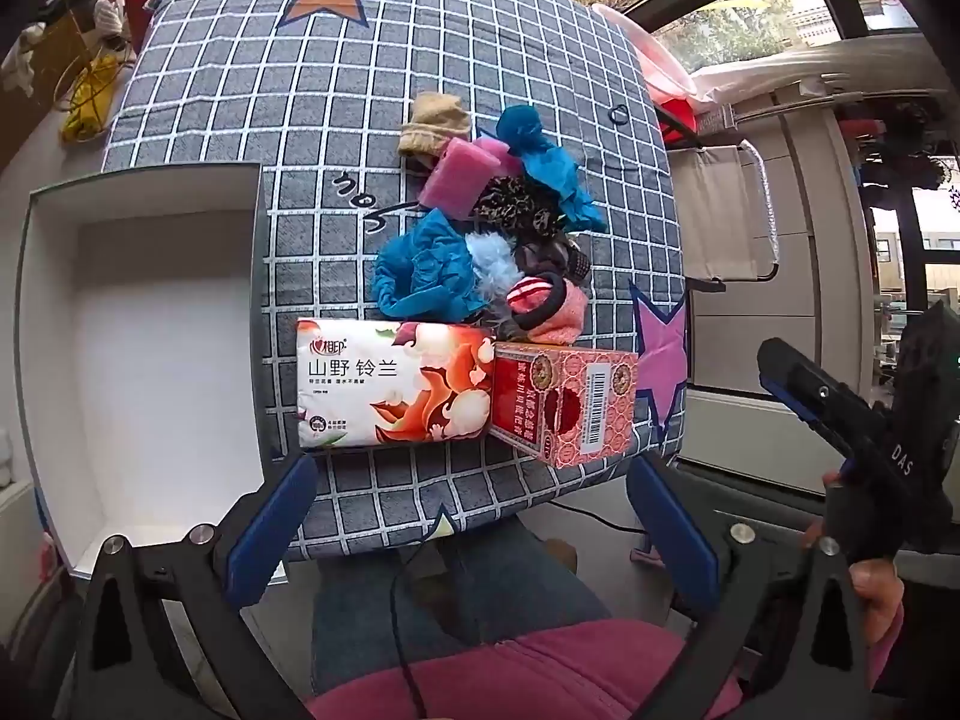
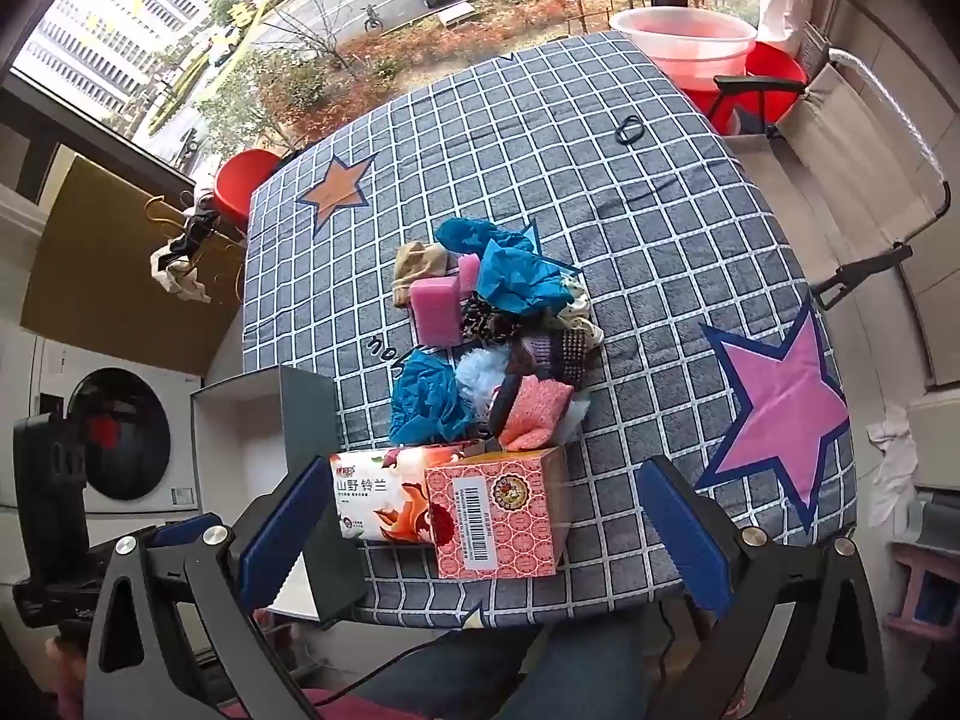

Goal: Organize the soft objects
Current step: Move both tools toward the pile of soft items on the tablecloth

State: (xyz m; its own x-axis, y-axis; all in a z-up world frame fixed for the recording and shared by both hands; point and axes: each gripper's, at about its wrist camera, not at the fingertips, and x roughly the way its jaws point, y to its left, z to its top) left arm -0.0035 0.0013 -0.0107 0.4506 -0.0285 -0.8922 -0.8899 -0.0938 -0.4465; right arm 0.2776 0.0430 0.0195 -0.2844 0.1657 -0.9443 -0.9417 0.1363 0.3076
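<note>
A heap of soft things lies mid-table: blue crumpled covers (image 1: pixel 429 267) (image 2: pixel 519 276), a pink sponge (image 1: pixel 459 177) (image 2: pixel 435 306), a tan sock (image 1: pixel 435 123) (image 2: pixel 417 267), a pink sock (image 1: pixel 555 309) (image 2: pixel 534 411) and dark fabric. In front of the heap sit a tissue pack (image 1: pixel 393 384) (image 2: pixel 381 501) and a red patterned box (image 1: pixel 564 402) (image 2: pixel 498 519). My left gripper (image 1: pixel 471 525) hovers open over the table's near edge, nothing between its fingers. My right gripper (image 2: pixel 486 537) is open too, with the box framed between its blue pads (image 2: pixel 282 531) but untouched.
An open white box (image 1: pixel 144 324) (image 2: pixel 240 438) sits at the table's left edge. A checked cloth with stars (image 1: pixel 336 90) (image 2: pixel 630 240) covers the table. A black hair tie (image 2: pixel 630 132) lies far back. Buckets (image 2: pixel 690 45), a folding chair (image 2: pixel 864 138) and a washing machine (image 2: pixel 123 435) surround it. The person's lap is below.
</note>
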